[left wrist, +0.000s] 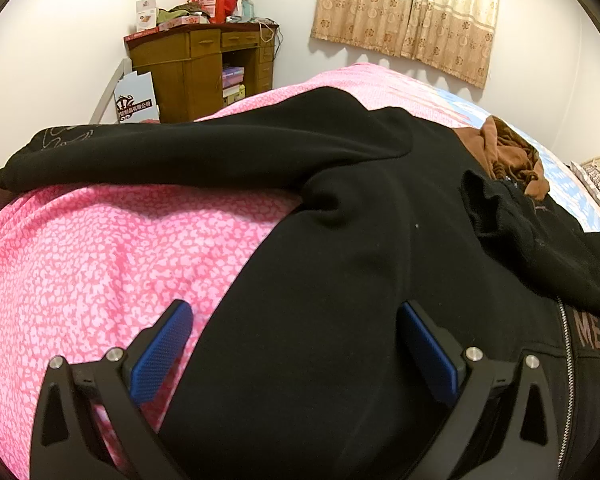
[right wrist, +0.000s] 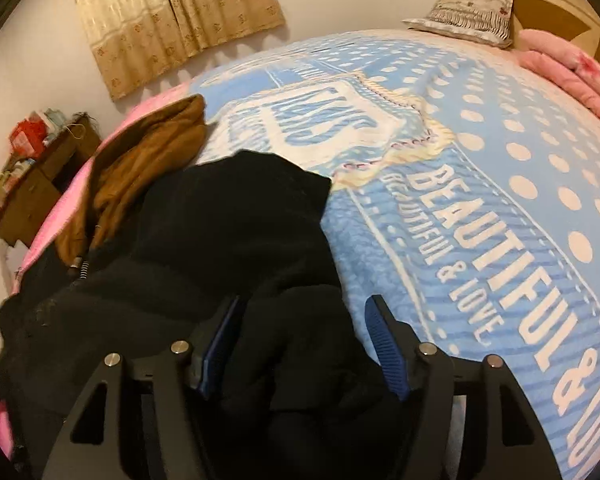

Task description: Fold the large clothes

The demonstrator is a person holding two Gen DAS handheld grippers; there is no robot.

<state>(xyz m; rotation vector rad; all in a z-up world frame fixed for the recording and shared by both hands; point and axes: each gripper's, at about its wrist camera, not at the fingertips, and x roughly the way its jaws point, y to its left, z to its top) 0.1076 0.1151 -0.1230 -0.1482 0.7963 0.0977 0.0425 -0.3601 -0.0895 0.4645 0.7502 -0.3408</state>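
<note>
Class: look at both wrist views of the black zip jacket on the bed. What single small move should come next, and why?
Probably close the right gripper on the bunched black fabric between its fingers. The black zip jacket has one sleeve stretched across the pink blanket, and the left gripper hovers open over its body, holding nothing.

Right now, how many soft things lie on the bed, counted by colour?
Black: 1, jacket
Brown: 1, garment
Pink: 2, cover and quilt
Blue: 1, blanket
Striped: 1, pillow
Total: 6
</note>
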